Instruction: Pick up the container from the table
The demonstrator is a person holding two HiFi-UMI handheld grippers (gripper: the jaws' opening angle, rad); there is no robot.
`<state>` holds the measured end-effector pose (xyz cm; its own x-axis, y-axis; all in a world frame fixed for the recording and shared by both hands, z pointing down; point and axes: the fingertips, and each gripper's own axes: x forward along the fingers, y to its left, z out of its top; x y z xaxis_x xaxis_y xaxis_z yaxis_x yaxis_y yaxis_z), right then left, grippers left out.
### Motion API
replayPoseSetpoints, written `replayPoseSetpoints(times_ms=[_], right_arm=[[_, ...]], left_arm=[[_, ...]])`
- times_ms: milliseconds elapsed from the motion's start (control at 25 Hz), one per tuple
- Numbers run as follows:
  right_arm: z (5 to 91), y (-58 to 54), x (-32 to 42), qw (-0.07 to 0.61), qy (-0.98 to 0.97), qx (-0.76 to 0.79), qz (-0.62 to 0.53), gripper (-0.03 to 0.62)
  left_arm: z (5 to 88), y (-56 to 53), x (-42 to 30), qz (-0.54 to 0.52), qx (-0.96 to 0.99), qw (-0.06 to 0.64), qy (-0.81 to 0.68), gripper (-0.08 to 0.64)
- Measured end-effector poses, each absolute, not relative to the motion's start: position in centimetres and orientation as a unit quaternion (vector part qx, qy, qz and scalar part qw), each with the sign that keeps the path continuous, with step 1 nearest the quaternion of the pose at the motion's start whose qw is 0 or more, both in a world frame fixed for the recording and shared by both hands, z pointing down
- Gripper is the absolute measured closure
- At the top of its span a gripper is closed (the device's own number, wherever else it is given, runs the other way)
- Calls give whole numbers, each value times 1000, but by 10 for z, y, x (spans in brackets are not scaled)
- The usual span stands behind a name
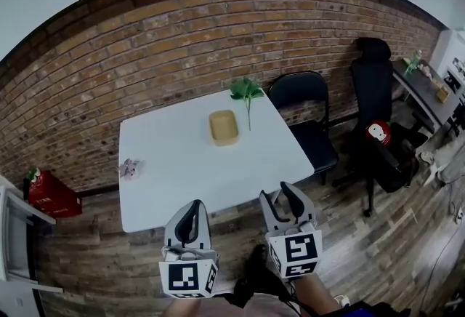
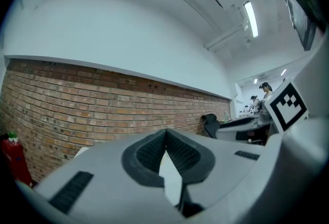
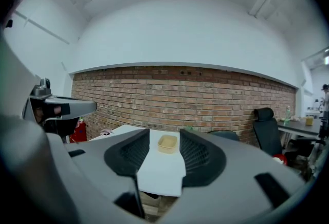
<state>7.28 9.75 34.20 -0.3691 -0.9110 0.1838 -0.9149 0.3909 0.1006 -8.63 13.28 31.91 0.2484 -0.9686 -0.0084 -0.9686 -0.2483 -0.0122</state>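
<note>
A tan rectangular container [image 1: 224, 127] rests on the white table [image 1: 189, 177], towards its far side; the right gripper view frames the container [image 3: 168, 143] between the jaws, well ahead. My left gripper [image 1: 190, 211] hovers at the table's near edge, jaws touching at the tips, with nothing in them. My right gripper [image 1: 284, 197] hangs off the near right corner, jaws spread and empty. Both grippers are far short of the container.
A green plant sprig [image 1: 246, 93] lies at the table's far edge beside the container. A small pink object [image 1: 130, 168] sits at the left edge. Black chairs [image 1: 305, 115] stand right of the table, a red box [image 1: 52, 195] on the floor left. Brick wall behind.
</note>
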Motion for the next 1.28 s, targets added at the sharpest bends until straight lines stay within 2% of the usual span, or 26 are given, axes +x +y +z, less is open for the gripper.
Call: replayPoseSetpoints(times_ms=[640,1280], right_arm=[[391,-45,87,119,-838,530,57,407],[372,-195,56,104,-883,456,45,410]], left_arm=[[364,-1,-80,-50,-770,-20,636,551],[331,-112,-103,-52,-704,14,708,551]])
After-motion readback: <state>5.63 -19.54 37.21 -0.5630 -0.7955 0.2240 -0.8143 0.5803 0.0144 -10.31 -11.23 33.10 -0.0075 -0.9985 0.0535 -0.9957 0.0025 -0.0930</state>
